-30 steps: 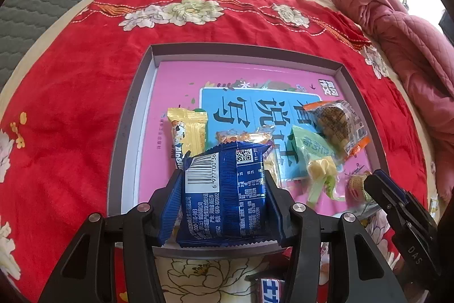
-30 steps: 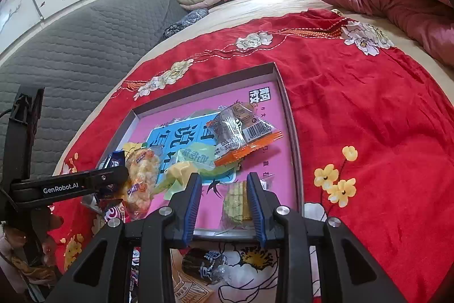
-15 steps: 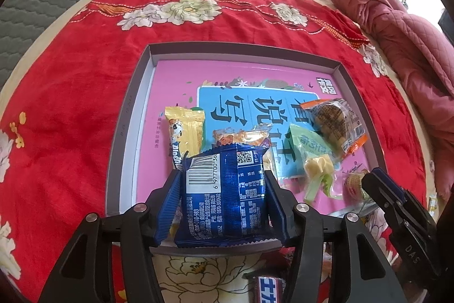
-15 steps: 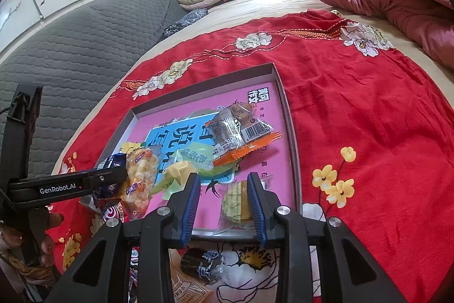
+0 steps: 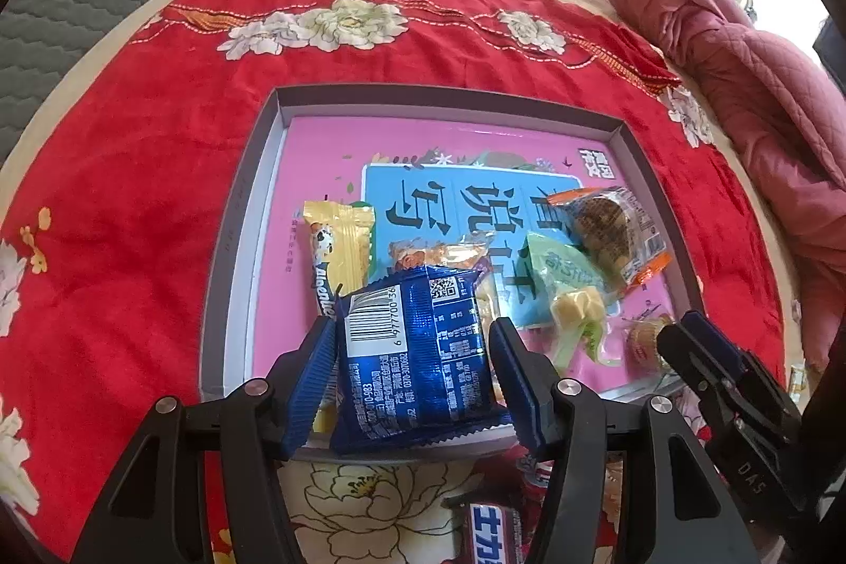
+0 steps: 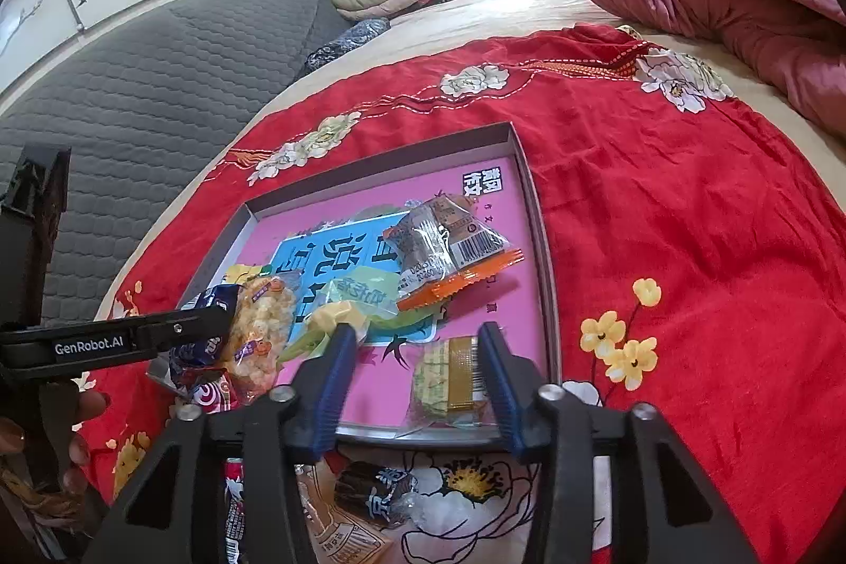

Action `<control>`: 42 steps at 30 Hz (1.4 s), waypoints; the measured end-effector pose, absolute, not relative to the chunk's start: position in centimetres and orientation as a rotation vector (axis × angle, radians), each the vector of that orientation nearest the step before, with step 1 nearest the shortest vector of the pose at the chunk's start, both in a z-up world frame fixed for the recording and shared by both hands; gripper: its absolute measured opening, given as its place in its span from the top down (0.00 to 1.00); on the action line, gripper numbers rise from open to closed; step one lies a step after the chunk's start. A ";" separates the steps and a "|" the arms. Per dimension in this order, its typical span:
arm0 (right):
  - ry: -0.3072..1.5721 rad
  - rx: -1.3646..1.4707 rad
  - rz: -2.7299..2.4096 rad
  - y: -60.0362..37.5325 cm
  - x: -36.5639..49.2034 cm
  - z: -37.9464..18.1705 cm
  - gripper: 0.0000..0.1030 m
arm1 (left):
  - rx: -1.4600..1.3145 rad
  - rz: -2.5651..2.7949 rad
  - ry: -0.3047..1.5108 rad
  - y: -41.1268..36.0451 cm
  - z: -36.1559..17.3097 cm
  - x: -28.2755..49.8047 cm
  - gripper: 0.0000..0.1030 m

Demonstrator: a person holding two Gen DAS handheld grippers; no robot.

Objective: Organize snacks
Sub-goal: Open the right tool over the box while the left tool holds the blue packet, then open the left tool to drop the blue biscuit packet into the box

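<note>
We find the tray (image 5: 248, 215) on the red cloth (image 5: 132, 204), collecting the snacks. The left gripper (image 5: 412, 368), jaws opening, has the blue packet (image 5: 417, 352) between them over the near rim, apparently releasing it. The right gripper (image 6: 417, 384), also opening, straddles the small yellow packet (image 6: 449, 379) lying in the near corner.

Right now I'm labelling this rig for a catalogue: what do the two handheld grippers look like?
Both are black plastic frames with silver rivets and ribbed blue pads on the fingers. The left gripper shows white "GenRobot.AI" lettering on its side in the right wrist view. The right gripper shows "DAS" embossed on its side in the left wrist view.
</note>
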State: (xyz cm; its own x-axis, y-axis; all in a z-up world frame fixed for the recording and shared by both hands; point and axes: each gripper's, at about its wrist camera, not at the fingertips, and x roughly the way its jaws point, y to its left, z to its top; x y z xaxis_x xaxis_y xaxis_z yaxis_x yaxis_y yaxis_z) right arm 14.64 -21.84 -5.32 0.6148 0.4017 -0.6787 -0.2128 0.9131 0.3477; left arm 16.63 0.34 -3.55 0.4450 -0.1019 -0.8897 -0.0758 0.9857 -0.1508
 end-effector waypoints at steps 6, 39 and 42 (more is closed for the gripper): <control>0.831 0.236 0.359 -21.8 14.6 -5.2 0.49 | -0.178 -0.015 1.099 0.4 -2.8 16.4 0.36; 0.666 0.145 0.425 -20.4 12.3 -1.8 0.08 | -0.167 -0.012 1.056 0.8 0.9 13.5 0.34; 0.655 0.119 0.421 -20.1 11.9 -1.6 0.08 | -0.166 -0.018 1.054 0.8 1.1 13.3 0.34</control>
State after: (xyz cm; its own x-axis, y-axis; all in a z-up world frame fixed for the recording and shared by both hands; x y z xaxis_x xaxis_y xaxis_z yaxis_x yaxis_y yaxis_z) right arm 11.91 -20.10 -1.56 0.7120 0.4163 -0.5655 -0.3421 0.9089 0.2385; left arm 13.31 0.80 1.12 0.4951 -0.0940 -0.8637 -0.0647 0.9874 -0.1446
